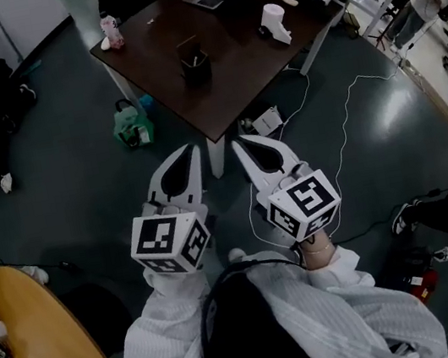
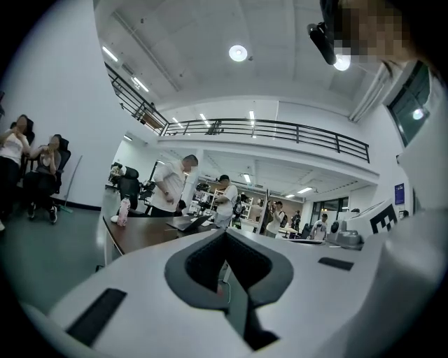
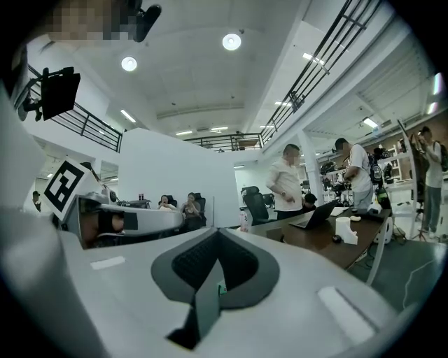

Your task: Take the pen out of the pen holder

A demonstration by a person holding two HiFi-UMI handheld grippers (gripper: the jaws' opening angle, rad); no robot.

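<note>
Left tool [image 1: 191, 149] and right tool [image 1: 237, 142] hover well short of pen holder [image 1: 194, 62].

The pen holder [image 1: 194, 62] on the table [image 1: 229, 87] is too small and dark to show its contents.

Left gripper [image 1: 192, 155] and right gripper [image 1: 240, 147] held side by side, roughly level; both jaws closed, empty.

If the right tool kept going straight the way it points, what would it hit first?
Nothing nearby: the shut right tool points over open floor. The dark table lies slightly right of its line, so it probably misses it; far beyond stands a white wall.
</note>
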